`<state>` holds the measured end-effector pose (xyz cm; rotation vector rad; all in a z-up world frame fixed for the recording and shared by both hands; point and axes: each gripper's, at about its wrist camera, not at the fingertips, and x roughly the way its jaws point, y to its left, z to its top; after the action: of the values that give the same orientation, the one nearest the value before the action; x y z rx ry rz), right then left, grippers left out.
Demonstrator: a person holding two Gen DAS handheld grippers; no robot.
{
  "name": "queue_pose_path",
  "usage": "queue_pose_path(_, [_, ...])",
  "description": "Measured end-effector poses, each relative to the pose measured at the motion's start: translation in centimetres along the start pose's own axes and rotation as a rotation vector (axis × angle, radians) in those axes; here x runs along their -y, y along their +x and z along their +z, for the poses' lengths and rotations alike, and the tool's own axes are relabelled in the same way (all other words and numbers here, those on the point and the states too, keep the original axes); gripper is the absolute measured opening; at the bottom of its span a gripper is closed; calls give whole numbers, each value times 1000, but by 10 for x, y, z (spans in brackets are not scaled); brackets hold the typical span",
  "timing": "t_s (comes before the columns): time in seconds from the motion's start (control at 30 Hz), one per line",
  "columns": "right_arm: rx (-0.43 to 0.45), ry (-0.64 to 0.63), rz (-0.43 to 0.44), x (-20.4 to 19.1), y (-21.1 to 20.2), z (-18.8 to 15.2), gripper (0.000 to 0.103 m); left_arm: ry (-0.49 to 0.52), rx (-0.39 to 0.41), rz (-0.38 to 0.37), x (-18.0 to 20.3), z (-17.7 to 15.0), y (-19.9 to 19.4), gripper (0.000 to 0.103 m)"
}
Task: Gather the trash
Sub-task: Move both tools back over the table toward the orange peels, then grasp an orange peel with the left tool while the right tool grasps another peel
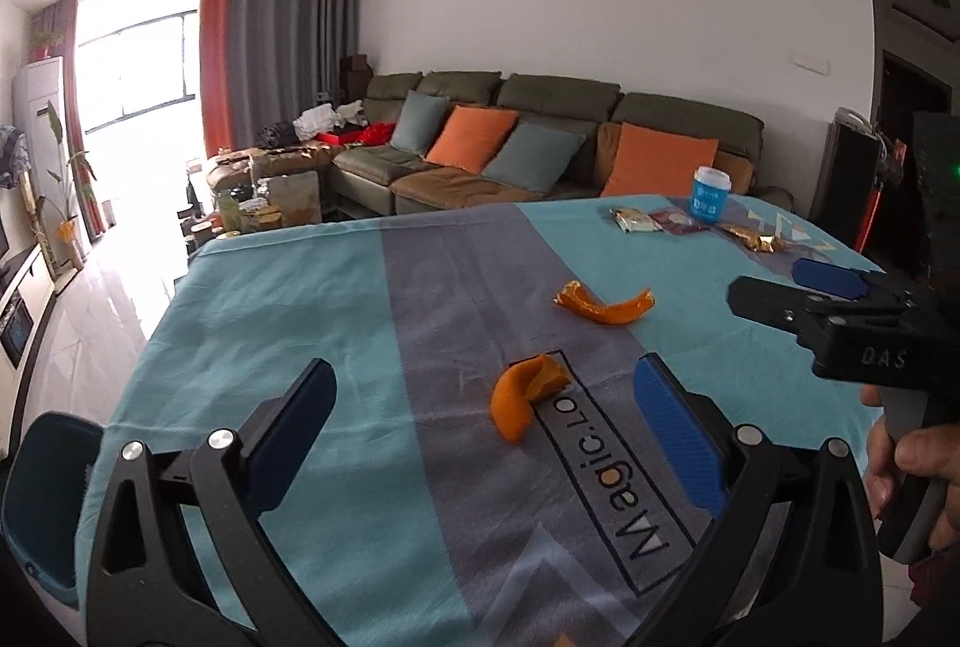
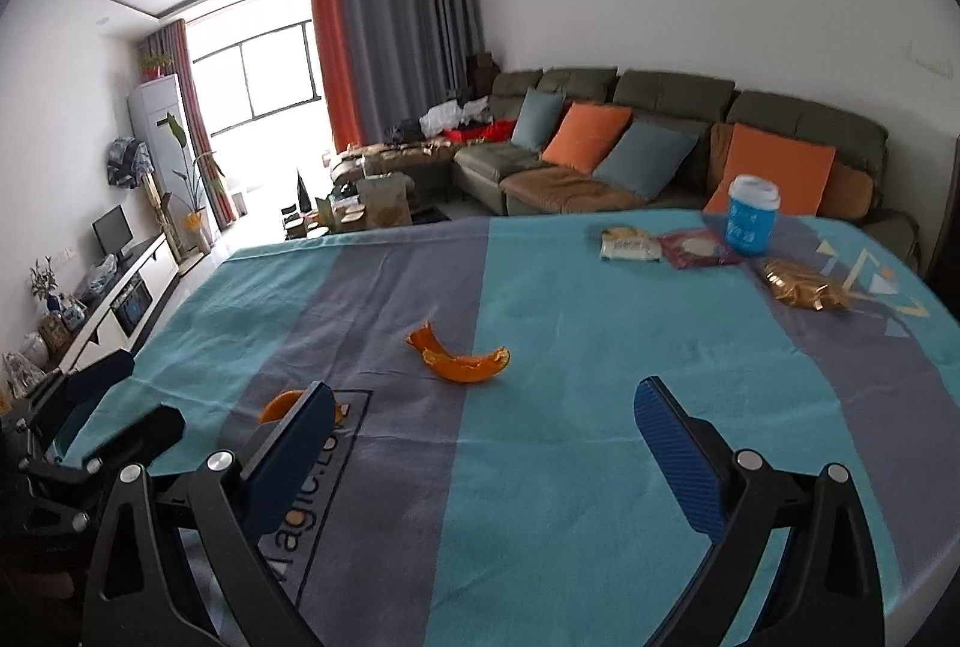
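Observation:
Two pieces of orange peel lie on the blue-and-grey tablecloth point(image 1: 300, 299). The nearer peel point(image 1: 525, 398) sits on the cloth just ahead of my left gripper point(image 1: 485, 374), in line with the gap between its open fingers. The curved farther peel point(image 1: 603, 303) rests beyond it. In the right wrist view my right gripper point(image 2: 486, 394) is open and holds nothing, with the curved peel point(image 2: 462, 356) just ahead and the nearer peel point(image 2: 279, 407) half hidden behind its left finger. Each gripper shows in the other's view: the right gripper point(image 1: 780, 290) and the left gripper point(image 2: 120, 401).
At the table's far right stand a blue cup point(image 2: 750, 215), a pale wrapper point(image 2: 630, 245), a red wrapper point(image 2: 699, 248) and a gold wrapper point(image 2: 801, 290). A teal bin point(image 1: 42, 497) sits below the table's left edge. A hand point(image 1: 912, 461) holds the right gripper's handle. A sofa stands behind.

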<state>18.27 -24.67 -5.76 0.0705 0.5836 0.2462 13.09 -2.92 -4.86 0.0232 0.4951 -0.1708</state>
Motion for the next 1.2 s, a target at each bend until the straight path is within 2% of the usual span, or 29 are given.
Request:
queue_pose_path(0.3, [-102,-46,-5,1,46,15,96,2,-89,-43,4,0,42,98])
queue_pose_path(0.53, [-187,-67,33,-1,81,24,96,-15,-177,-71,4,3,67,97])
queue_pose_path(0.6, [-211,-74,44,-2,89,25,96,-19,-207,-83,3,3,75,95])
queue_pose_path(0.63, [-221,-78,47,-3,93,25,96,-17,-221,-85,4,3,79,90])
queue_pose_path(0.73, [-235,-89,54,-4,99,25,96,-12,-256,-86,5,3,91,68])
queue_pose_path(0.8, [-244,-90,62,-5,103,25,96,-17,-276,-95,4,2,96,64])
queue_pose_path(0.87, [-250,-91,67,-5,107,26,96,-21,-294,-92,3,-1,100,53])
queue_pose_path(0.9, [-256,-93,71,-6,108,25,95,-20,-307,-92,5,-1,102,52])
queue_pose_path(0.97, [-264,-92,78,-6,111,24,93,-17,-317,-102,6,-2,105,40])
queue_pose_path(1.07, [-277,-92,90,-6,115,23,90,-10,-330,-107,8,-3,109,31])
queue_pose_path(1.13, [-288,-88,105,-6,118,22,83,-8,-336,-106,10,-5,110,25])
queue_pose_path(1.2, [-297,-84,116,-5,119,21,78,0,-336,-104,13,-5,111,25])
